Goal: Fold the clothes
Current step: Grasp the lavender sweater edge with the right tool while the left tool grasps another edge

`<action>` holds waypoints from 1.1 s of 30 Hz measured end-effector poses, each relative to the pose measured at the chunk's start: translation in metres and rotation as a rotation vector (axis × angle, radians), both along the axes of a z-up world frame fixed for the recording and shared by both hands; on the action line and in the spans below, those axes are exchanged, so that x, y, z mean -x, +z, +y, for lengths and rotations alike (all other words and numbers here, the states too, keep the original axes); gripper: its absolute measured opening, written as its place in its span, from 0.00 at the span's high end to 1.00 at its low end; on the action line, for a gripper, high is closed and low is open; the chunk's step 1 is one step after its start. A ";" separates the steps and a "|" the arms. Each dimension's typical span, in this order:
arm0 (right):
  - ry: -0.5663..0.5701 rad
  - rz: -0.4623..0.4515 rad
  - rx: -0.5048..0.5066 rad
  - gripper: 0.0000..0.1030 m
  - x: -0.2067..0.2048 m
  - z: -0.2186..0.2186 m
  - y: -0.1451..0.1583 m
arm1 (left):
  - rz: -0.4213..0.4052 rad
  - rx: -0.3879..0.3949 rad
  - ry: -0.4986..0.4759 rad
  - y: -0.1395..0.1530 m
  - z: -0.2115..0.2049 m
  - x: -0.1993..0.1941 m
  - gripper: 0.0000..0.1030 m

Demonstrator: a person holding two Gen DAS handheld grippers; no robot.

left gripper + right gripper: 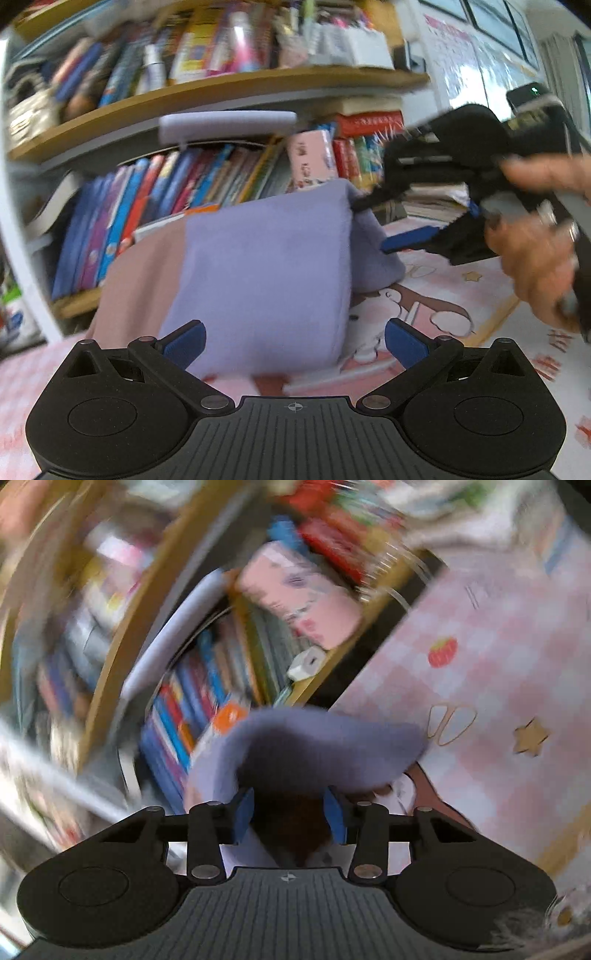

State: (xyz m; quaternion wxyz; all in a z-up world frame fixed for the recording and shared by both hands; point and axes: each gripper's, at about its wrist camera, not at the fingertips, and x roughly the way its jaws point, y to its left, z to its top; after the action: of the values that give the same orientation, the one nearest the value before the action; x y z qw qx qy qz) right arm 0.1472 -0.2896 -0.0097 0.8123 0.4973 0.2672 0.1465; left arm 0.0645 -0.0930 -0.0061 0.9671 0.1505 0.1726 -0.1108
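Note:
A lavender garment [258, 266] with a dusty-pink part [144, 280] stands bunched up on the pink checked mat [461, 280]. My left gripper [293, 343] is wide open just in front of it, its pads clear of the cloth. In the left wrist view my right gripper [369, 227], held by a hand [535, 258], reaches in from the right, its two fingers either side of the garment's upper right corner. In the blurred right wrist view the garment [314, 746] arches over the right gripper [290, 805] and hides its tips. A dark gap shows between the blue pads [243, 812].
Wooden bookshelves [184, 192] packed with books rise directly behind the garment and appear tilted in the right wrist view [221, 672]. The mat [498, 683], printed with cartoon figures, strawberries and stars, stretches right. A small white box [306, 662] sits on the lower shelf.

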 end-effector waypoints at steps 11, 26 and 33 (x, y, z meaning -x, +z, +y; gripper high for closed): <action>-0.043 0.042 -0.276 0.31 -0.021 -0.020 -0.040 | 0.097 -0.001 0.042 -0.002 0.011 -0.057 0.77; 0.006 0.080 -0.289 0.78 -0.007 -0.004 -0.044 | 0.107 0.088 -0.054 0.035 0.068 0.062 0.94; 0.085 -0.083 -0.315 0.88 0.013 -0.001 -0.022 | 0.146 0.195 -0.126 0.048 0.085 0.112 0.94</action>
State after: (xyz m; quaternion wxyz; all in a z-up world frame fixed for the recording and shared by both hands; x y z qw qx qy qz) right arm 0.1343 -0.2903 -0.0314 0.7278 0.6003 0.2277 0.2412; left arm -0.0476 -0.0083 0.0419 0.9531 0.0577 0.2214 -0.1981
